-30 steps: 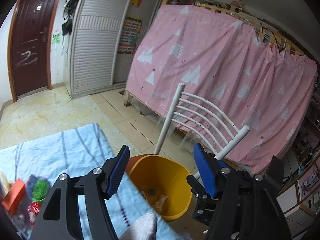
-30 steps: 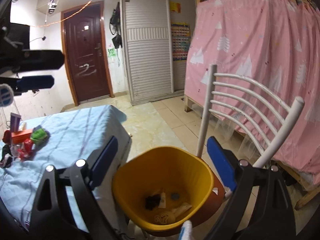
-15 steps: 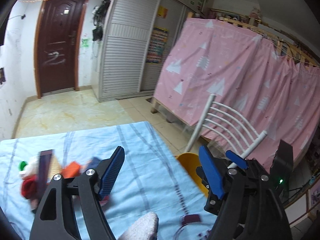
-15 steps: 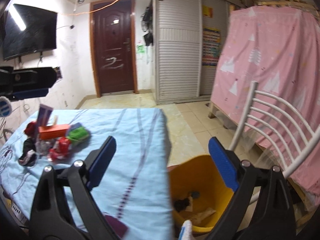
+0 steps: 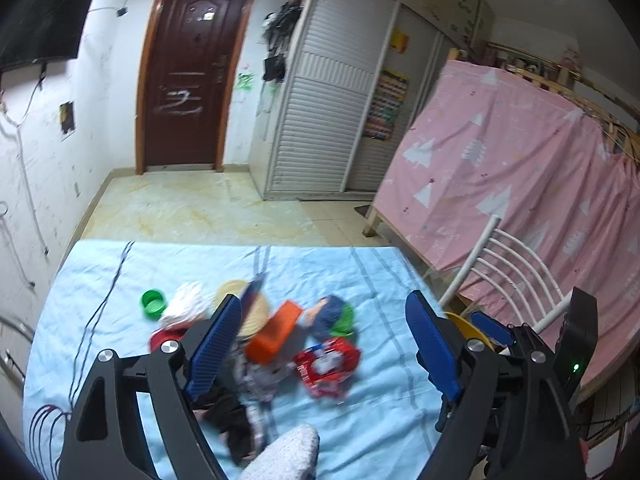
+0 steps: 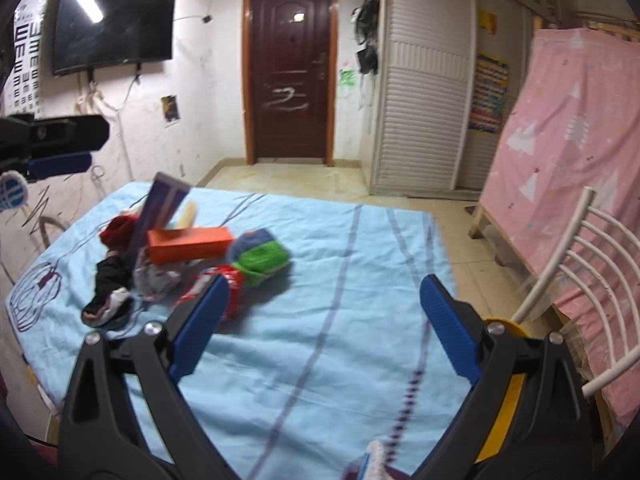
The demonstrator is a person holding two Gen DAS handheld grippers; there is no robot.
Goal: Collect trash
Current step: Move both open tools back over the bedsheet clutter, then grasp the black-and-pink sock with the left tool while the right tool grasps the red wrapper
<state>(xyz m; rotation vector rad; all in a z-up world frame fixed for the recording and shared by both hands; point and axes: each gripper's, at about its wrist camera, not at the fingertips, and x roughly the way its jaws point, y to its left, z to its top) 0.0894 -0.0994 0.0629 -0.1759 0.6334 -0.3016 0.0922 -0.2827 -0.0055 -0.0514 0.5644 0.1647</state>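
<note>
A light-blue tablecloth (image 6: 320,280) with darker blue stripes carries an orange box (image 6: 188,245), a red-and-white wrapper (image 5: 327,364), a blue-and-green bundle (image 6: 260,257), a green cup (image 5: 152,303) and a purple box (image 6: 160,210). Blue pads line the black left gripper (image 5: 322,348) and black right gripper (image 6: 322,330). Behind hang a pink curtain (image 5: 516,184) printed with white trees, a dark reddish-brown door (image 6: 291,80), a white slatted wardrobe (image 6: 424,92) and a white chair (image 6: 592,276); a yellow bin (image 5: 464,326) peeks out.

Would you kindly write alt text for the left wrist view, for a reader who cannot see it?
The open, empty left gripper hangs over a pile of trash on a light blue tablecloth: an orange box, a red wrapper and a green cup. A white chair and a pink curtain stand to the right.
</note>
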